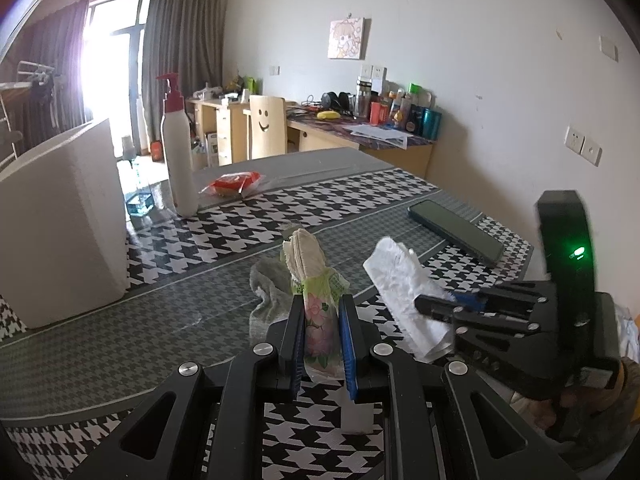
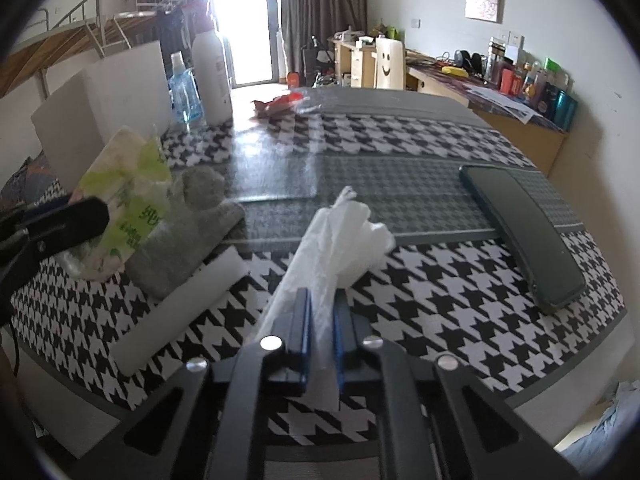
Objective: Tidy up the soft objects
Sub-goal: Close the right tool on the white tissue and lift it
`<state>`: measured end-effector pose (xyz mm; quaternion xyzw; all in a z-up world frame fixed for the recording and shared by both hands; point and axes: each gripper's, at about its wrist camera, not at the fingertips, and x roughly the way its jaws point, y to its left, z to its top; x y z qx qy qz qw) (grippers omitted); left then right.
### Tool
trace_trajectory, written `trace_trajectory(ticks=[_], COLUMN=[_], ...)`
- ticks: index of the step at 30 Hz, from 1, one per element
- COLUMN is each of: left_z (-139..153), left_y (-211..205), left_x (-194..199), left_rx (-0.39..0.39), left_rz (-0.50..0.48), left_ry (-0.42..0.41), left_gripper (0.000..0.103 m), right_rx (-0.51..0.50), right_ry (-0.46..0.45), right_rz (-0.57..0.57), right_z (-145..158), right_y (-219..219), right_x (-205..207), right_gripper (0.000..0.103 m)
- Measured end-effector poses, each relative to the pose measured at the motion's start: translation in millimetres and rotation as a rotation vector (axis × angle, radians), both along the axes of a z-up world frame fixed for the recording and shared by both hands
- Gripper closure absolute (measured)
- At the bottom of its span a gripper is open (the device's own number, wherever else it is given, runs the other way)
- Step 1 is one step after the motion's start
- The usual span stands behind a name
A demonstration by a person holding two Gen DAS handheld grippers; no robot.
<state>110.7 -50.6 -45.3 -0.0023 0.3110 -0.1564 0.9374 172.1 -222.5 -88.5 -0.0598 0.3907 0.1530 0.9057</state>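
Left gripper (image 1: 320,336) clamped on green floral tissue pack (image 1: 316,316); right gripper (image 2: 322,320) pinched on white crumpled tissue (image 2: 340,240), which sticks out ahead. Advice: lift slowly, tissue tears easily.

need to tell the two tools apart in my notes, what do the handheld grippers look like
Both look alike: the left gripper and right gripper have black angular linkage arms with cut-out slots, round silver pivot bolts and flat blue pads inside the fingers. Seen from the left wrist view, the right gripper carries a tall black housing with a lit green light.
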Motion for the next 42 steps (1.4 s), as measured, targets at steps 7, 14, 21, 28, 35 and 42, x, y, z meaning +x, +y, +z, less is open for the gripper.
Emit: trace_trajectory(ticks=[7,14,21,28,35,42], left_z=[5,10,15,18,24,29], left_y=[4,7,9,12,17,22], left_x=[-7,-13,-15,-18,-21,-22], left_rx=[0.000,0.003,0.010,0.019,0.031,0.036], left_rz=[0.012,0.028,0.045,0.059,0.081,0.101], left_ry=[-0.022,-0.041,-0.053,-0.063,-0.085,-0.096], left_gripper=[0.086,0.086,0.086,0.086,0.086,0.086], right_rx=[0.032,0.039,0.053,0.058,0.077,0.084], right_ry=[-0.058,-0.087,-0.112,-0.135,-0.150,-0.170], right_rz=[0.014,0.026,0.033,0.045,0.063,0.087], right_z=[22,31,41,48,54,60], right_y=[-1,2,3,5,7,13], right_x=[-8,-13,-20,-22,-21,-18], right_gripper=[0.090,0.090,0.090,0.090,0.090,0.090])
